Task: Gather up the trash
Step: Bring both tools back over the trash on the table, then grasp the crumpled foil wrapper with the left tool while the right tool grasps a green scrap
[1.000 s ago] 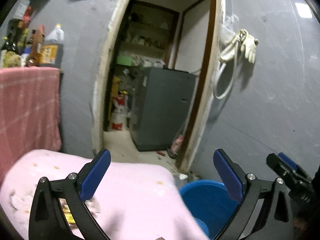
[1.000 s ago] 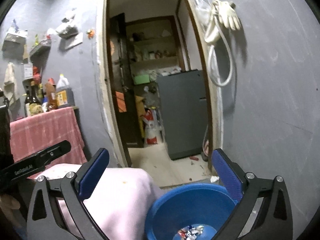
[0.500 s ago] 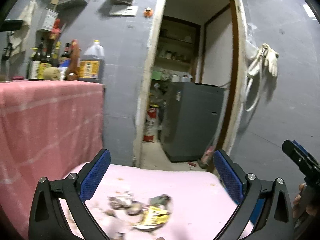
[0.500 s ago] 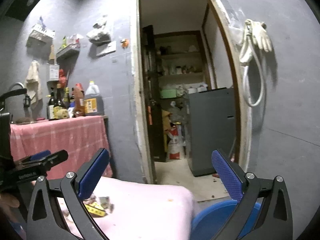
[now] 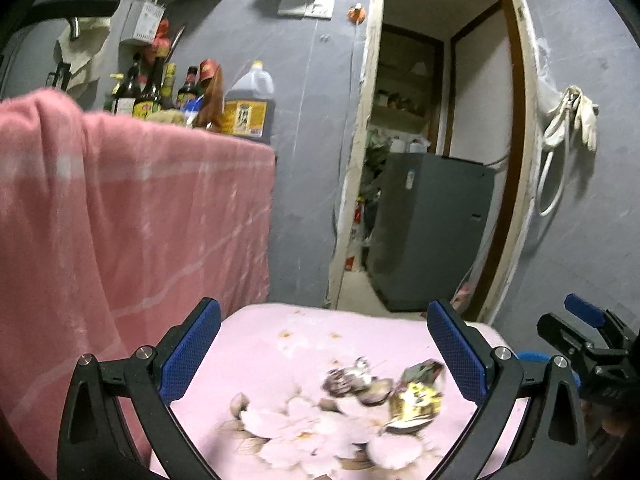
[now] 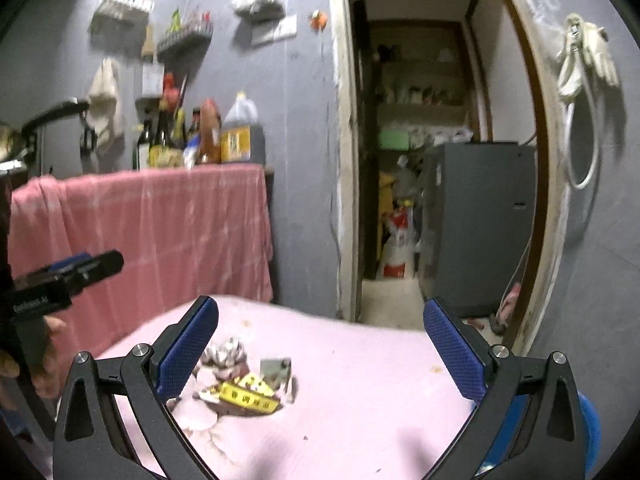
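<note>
A small heap of trash lies on a pink flowered cloth (image 5: 280,360): crumpled foil wrappers (image 5: 356,380) and a yellow packet (image 5: 416,404). The heap also shows in the right wrist view, with the yellow packet (image 6: 248,398) and wrappers (image 6: 224,354). My left gripper (image 5: 324,352) is open and empty, above and short of the heap. My right gripper (image 6: 320,350) is open and empty; the heap lies near its left finger. A blue bucket's rim (image 5: 532,356) shows right of the cloth, also low right in the right wrist view (image 6: 592,424).
A counter draped in a pink towel (image 5: 132,220) stands at the left, with bottles and a big jug (image 5: 250,100) on top. An open doorway (image 5: 432,160) leads to a grey cabinet (image 5: 432,228). Gloves and a hose (image 5: 568,120) hang on the right wall.
Both grippers swung left, away from the blue bucket and over the pink cloth. The trash heap has come into view between the fingers. Both stay open.
</note>
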Available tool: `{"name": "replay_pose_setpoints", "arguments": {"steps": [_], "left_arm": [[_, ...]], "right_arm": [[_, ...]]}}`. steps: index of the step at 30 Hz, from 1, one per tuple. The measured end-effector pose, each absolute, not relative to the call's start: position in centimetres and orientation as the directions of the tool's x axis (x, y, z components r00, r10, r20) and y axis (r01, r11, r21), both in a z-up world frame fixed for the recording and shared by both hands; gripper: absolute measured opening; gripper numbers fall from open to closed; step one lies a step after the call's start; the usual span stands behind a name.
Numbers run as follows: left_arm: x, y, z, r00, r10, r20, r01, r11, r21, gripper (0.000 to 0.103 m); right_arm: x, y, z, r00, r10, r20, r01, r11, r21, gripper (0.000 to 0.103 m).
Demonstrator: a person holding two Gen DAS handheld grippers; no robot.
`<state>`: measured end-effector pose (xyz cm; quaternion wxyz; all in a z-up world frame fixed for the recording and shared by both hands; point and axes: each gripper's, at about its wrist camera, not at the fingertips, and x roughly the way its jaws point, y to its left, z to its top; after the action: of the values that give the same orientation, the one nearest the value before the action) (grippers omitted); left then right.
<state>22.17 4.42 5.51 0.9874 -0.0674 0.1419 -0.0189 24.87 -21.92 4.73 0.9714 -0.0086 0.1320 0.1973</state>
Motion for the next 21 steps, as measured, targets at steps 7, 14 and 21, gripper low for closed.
{"name": "replay_pose_setpoints", "arguments": {"steps": [7, 14, 21], "left_arm": [[24.8, 5.4, 2.7, 0.927, -0.063, -0.369, 0.019, 0.992, -0.123, 0.101], [28.1, 4.6, 0.1, 0.864, -0.088, -0.496, 0.061, 0.996, -0.069, 0.101], [31.1, 4.8, -1.6, 0.771, -0.201, -0.604, 0.133, 0.979, -0.156, 0.089]], "right_arm": [[27.7, -20.7, 2.6, 0.840, 0.385, -0.383, -0.393, 0.918, 0.061, 0.103], [31.0, -18.5, -0.1, 0.753, 0.368, -0.546, -0.434, 0.901, 0.008, 0.093], [33.3, -17.9, -2.3, 0.644, 0.403, -0.650, -0.483, 0.874, 0.063, 0.065]]}}
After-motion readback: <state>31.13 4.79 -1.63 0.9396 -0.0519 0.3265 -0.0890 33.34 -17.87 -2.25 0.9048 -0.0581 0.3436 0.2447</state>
